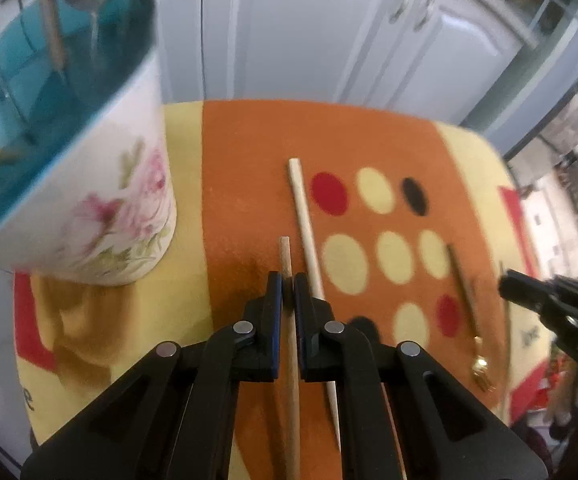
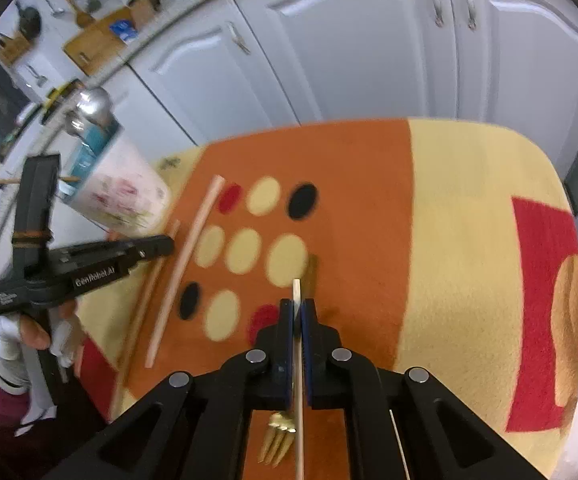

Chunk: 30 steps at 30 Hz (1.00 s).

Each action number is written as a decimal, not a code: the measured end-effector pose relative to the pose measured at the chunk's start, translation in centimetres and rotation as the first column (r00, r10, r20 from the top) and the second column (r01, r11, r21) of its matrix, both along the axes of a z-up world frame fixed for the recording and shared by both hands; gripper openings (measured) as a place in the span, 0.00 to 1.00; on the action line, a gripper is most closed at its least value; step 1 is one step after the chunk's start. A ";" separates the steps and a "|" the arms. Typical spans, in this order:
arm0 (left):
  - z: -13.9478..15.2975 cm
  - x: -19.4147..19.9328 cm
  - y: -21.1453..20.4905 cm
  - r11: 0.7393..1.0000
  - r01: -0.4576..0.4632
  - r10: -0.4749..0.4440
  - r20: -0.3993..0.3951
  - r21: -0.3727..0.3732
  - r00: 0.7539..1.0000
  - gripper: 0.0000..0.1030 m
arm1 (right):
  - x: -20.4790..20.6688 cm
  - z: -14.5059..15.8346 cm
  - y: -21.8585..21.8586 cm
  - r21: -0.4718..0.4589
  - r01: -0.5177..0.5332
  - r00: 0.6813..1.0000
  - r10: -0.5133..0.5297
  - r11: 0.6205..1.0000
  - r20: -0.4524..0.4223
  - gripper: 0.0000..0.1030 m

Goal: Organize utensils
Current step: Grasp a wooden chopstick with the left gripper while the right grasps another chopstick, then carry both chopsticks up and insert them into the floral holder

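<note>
My left gripper point(image 1: 287, 284) is shut on a round wooden chopstick point(image 1: 285, 254), which runs back between its jaws. A second, paler chopstick point(image 1: 304, 220) lies just to its right on the cloth. In the right wrist view my right gripper point(image 2: 297, 312) is shut on a thin pale stick point(image 2: 297, 290). A gold fork point(image 2: 276, 440) lies on the cloth under those jaws. The same view shows the left gripper point(image 2: 169, 245) on its chopstick point(image 2: 145, 304), with the other chopstick point(image 2: 187, 264) alongside. The right gripper point(image 1: 509, 284) appears at the right edge of the left wrist view, near the fork point(image 1: 465, 300).
A floral cup point(image 1: 101, 200) with a teal inside holds several utensils at the cloth's left end. The table wears an orange and yellow cloth point(image 2: 469, 240) with coloured dots. White cabinet doors point(image 2: 349, 48) stand behind it. A white-gloved hand point(image 2: 5, 344) grips the left tool.
</note>
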<state>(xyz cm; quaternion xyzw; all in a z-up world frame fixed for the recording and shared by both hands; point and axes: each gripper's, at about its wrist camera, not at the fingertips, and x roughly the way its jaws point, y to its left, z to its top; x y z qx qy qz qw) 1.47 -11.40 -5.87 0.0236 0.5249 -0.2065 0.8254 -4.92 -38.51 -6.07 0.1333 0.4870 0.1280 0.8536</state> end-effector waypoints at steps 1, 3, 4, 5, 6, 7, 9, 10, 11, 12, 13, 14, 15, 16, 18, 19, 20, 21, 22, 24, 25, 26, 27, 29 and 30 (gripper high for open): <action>0.4 -0.4 0.6 1.000 -0.007 0.007 0.008 -0.011 1.000 0.04 | 0.0 0.2 0.0 -0.015 -0.004 1.000 0.004 1.000 0.001 0.03; 1.2 -0.9 1.8 0.998 -0.025 0.024 -0.007 -0.056 1.000 0.04 | -0.3 0.7 -0.1 0.003 -0.003 1.000 0.003 1.000 0.003 0.03; 1.5 -1.2 2.2 0.997 -0.028 0.027 -0.009 -0.076 1.000 0.04 | -0.4 1.0 0.0 0.019 -0.006 1.000 0.006 1.000 0.009 0.03; 2.1 -1.5 2.5 0.995 -0.032 0.032 -0.004 -0.093 0.999 0.04 | -0.6 1.6 0.2 0.040 -0.012 1.000 0.011 0.999 0.024 0.03; 2.7 -1.8 2.9 0.994 -0.035 0.035 0.003 -0.106 0.999 0.04 | -0.7 2.1 0.4 0.052 -0.018 0.999 0.015 0.998 0.039 0.03; 3.6 -1.3 3.1 0.991 -0.036 0.038 0.009 -0.130 0.999 0.04 | -0.9 3.0 0.6 0.073 -0.028 0.998 0.024 0.997 0.061 0.03; 5.3 -1.4 3.7 0.986 -0.038 0.043 0.026 -0.163 0.999 0.04 | -0.7 4.4 1.3 0.095 -0.045 0.995 0.036 0.994 0.091 0.03; 6.3 -1.7 3.6 0.983 -0.039 0.047 0.040 -0.178 0.998 0.04 | -0.6 5.1 1.6 0.106 -0.053 0.993 0.042 0.993 0.109 0.03; 7.4 -1.9 3.9 0.979 -0.038 0.050 0.056 -0.198 0.997 0.04 | -0.5 6.2 1.8 0.124 -0.068 0.990 0.051 0.990 0.133 0.03; 8.3 -2.0 4.3 0.976 -0.038 0.054 0.070 -0.213 0.996 0.04 | -0.4 6.7 2.1 0.132 -0.075 0.988 0.055 0.988 0.147 0.03; 9.5 -2.0 4.8 0.972 -0.040 0.062 0.089 -0.232 0.994 0.04 | -0.2 7.8 2.4 0.144 -0.088 0.983 0.062 0.986 0.172 0.03; 10.5 -2.1 5.4 0.968 -0.043 0.071 0.103 -0.248 0.992 0.04 | 0.1 8.6 2.7 0.152 -0.101 0.979 0.071 0.983 0.189 0.03; 11.7 -2.3 6.1 0.963 -0.047 0.081 0.119 -0.267 0.990 0.04 | 0.3 9.1 3.0 0.157 -0.109 0.977 0.077 0.982 0.201 0.03; 12.4 -2.3 6.7 0.959 -0.047 0.086 0.129 -0.279 0.988 0.04 | 0.6 9.8 3.3 0.161 -0.118 0.973 0.082 0.980 0.217 0.03; 14.2 -2.1 7.7 0.951 -0.049 0.099 0.150 -0.306 0.984 0.04 | 1.1 11.1 4.0 0.154 -0.138 0.964 0.097 0.978 0.247 0.03; 15.2 -2.1 8.2 0.946 -0.048 0.104 0.159 -0.322 0.982 0.04 | 1.5 11.8 4.3 0.149 -0.147 0.960 0.105 0.978 0.260 0.03; 16.0 -2.1 8.8 0.942 -0.047 0.108 0.167 -0.333 0.980 0.04 | 1.8 12.6 4.8 0.147 -0.160 0.954 0.115 0.976 0.276 0.03; 16.6 -2.2 9.5 0.939 -0.047 0.112 0.175 -0.341 0.978 0.04 | 1.7 13.1 4.6 0.145 -0.167 0.951 0.120 0.975 0.285 0.03; 17.5 -2.0 10.0 0.935 -0.047 0.119 0.188 -0.351 0.975 0.04 | 1.9 13.8 5.0 0.140 -0.175 0.946 0.127 0.974 0.300 0.03; 18.9 -1.7 10.5 0.930 -0.050 0.134 0.211 -0.364 0.968 0.04 | 2.5 15.2 5.5 0.142 -0.191 0.934 0.136 0.971 0.330 0.03; 19.9 -1.6 11.0 0.927 -0.049 0.142 0.227 -0.372 0.964 0.04 | 2.9 15.9 5.8 0.145 -0.200 0.928 0.140 0.969 0.346 0.03; 20.7 -1.5 11.5 0.924 -0.050 0.150 0.238 -0.379 0.960 0.04 | 3.4 16.8 6.3 0.140 -0.209 0.919 0.146 0.968 0.367 0.03; 21.3 -1.4 11.8 0.921 -0.051 0.158 0.250 -0.387 0.955 0.04 | 3.6 17.3 6.7 0.134 -0.214 0.913 0.150 0.968 0.379 0.03; 23.1 -1.1 12.9 0.916 -0.048 0.172 0.280 -0.399 0.945 0.04 | 4.6 18.9 7.8 0.117 -0.236 0.897 0.170 0.965 0.408 0.03; 23.6 -0.9 13.1 0.915 -0.048 0.177 0.291 -0.401 0.940 0.04 | 4.9 19.4 8.2 0.107 -0.242 0.891 0.177 0.964 0.417 0.03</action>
